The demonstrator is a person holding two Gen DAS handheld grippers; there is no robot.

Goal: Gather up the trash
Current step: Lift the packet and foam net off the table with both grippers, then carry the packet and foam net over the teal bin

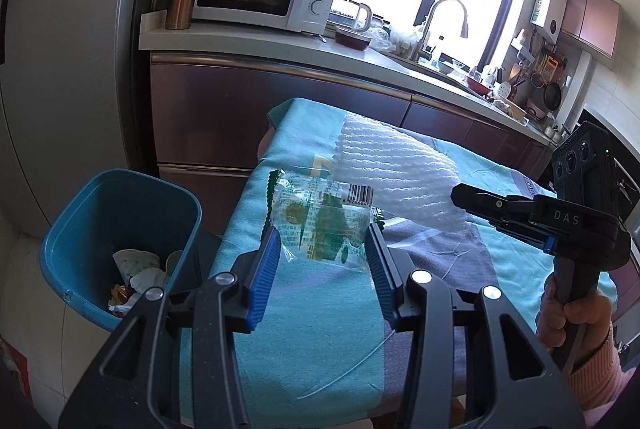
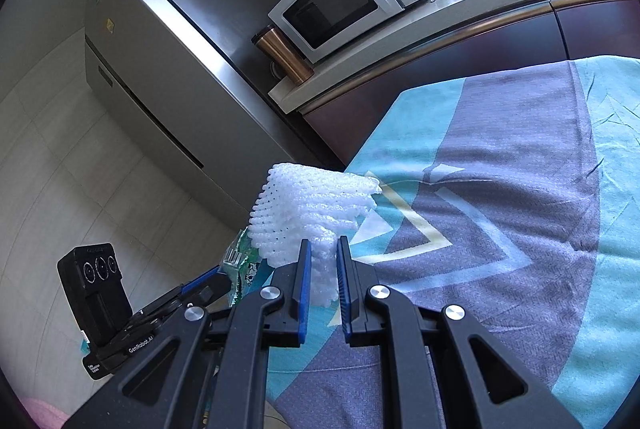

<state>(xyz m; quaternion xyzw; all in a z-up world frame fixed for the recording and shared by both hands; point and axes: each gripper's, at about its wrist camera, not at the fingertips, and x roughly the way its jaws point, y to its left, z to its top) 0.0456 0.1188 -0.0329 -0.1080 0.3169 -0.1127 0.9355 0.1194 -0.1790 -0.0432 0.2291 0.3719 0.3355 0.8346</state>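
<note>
Beside the cloth-covered surface point(image 1: 320, 349) stands a blue bin point(image 1: 120, 225) with crumpled paper and scraps already lying in its bottom, so part of the collecting looks done. Two pieces of trash are not yet in it: a clear wrapper point(image 1: 320, 225) with green print and a barcode, and a white foam net point(image 2: 316, 213).

The left tongs point(image 1: 322, 253) are spread to about the wrapper's width, with the wrapper between the blue pads. Its edges reach both pads, and it seems lifted a little off the cloth, though I cannot say for sure how firmly it is held. The bin is to the left of these tongs and lower, just off the surface's edge, so my guess is the wrapper has only a short way to travel.

The right tongs point(image 2: 322, 265) are pinching the near end of the net, the pads squeezed in on the foam with only that strip between them. The rest of the net fans out ahead of the tongs, over the surface's far left corner; from the left camera it hangs above the cloth just beyond the wrapper. The wrapper shows at the lower left of the net in the right camera, the two pieces close together.

I see no other loose trash on the cloth.
</note>
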